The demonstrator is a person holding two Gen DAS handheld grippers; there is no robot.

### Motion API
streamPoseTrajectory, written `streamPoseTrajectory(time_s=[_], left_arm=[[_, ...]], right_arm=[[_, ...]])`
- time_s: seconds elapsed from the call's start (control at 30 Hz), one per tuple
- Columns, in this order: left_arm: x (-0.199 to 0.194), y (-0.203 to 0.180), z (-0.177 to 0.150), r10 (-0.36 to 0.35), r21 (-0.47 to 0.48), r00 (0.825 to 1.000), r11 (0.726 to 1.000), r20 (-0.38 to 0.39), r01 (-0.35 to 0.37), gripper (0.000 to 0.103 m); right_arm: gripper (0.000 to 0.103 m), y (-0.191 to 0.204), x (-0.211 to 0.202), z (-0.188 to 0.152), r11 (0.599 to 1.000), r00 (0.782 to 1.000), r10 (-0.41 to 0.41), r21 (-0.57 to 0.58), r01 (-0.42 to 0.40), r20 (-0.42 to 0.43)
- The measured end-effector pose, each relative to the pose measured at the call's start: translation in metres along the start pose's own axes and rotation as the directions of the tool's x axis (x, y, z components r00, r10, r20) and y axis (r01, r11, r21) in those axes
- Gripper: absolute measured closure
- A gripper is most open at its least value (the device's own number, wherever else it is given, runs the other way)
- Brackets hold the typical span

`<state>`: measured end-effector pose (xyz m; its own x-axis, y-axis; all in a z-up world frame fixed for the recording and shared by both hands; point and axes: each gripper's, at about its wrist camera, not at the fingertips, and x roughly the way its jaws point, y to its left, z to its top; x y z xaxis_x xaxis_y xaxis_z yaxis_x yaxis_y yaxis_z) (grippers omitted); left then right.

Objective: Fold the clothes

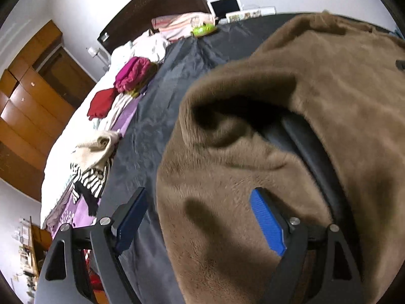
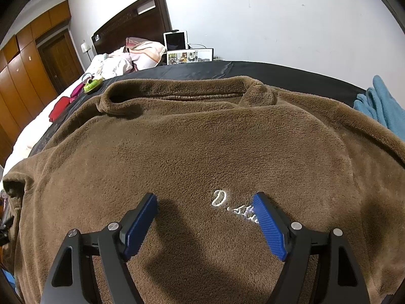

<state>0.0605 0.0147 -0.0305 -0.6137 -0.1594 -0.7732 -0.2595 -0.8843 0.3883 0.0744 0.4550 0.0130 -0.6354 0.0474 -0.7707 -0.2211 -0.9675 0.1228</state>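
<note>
A brown fleece sweater [image 2: 197, 147] lies spread on a black sheet [image 2: 278, 71] on the bed, collar at the far side, white embroidered lettering [image 2: 220, 198] on the chest. My right gripper [image 2: 205, 202] is open and hovers just above the chest, its blue pads either side of the lettering. In the left wrist view the sweater's sleeve end [image 1: 253, 139] bulges up with its opening showing. My left gripper [image 1: 200, 200] is open over the sleeve's left edge, holding nothing.
A pile of other clothes lies along the bed's left side: a striped piece [image 1: 91, 177], a red garment [image 1: 101, 103], a magenta one [image 1: 134, 72]. A green toy [image 2: 92, 84] sits near the pillows [image 2: 144, 50]. A blue towel [image 2: 382, 103] lies at the right. Wooden wardrobes [image 1: 33, 111] stand beyond.
</note>
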Motion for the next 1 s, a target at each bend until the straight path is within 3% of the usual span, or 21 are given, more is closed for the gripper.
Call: streamPoseTrajectory(time_s=[0.13,0.27,0.4,0.5,0.67,0.83,1.0], left_arm=[[0.006,0.007,-0.004,0.052,-0.018,0.999,0.998,-0.012,-0.053,0.016],[0.020,0.023,-0.007,0.237,-0.020,0.971,0.971,-0.041,-0.238,0.012],[0.020,0.035,-0.006,0.231,-0.071,0.971,0.969,-0.068,-0.236,0.012],[0.005,0.032,-0.001,0.196,-0.079,0.980,0.977,-0.036,-0.199,0.012],[-0.032,0.023,0.024,0.046,-0.108,0.997,0.993,0.064,-0.039,0.012],[-0.053,-0.012,0.062,-0.065,-0.068,0.987,0.995,0.150,0.076,0.012],[-0.041,-0.077,0.116,-0.159,0.040,0.971,0.987,0.180,0.154,0.012]], right_arm=[[0.023,-0.001,0.000,-0.001,1.000,1.000,0.002,0.003,-0.002,0.001],[0.023,0.000,0.000,-0.001,1.000,1.000,-0.001,0.000,0.001,0.000],[0.022,0.000,0.000,-0.002,1.000,1.000,-0.004,-0.003,0.004,-0.001],[0.021,0.000,0.000,-0.002,1.000,1.000,-0.002,-0.004,0.002,-0.002],[0.020,0.002,0.001,-0.001,1.000,1.000,-0.002,-0.010,0.002,-0.005],[0.020,0.002,0.001,-0.001,1.000,1.000,-0.001,-0.012,0.001,-0.005],[0.019,0.000,0.000,-0.001,1.000,1.000,0.013,-0.001,-0.013,0.000]])
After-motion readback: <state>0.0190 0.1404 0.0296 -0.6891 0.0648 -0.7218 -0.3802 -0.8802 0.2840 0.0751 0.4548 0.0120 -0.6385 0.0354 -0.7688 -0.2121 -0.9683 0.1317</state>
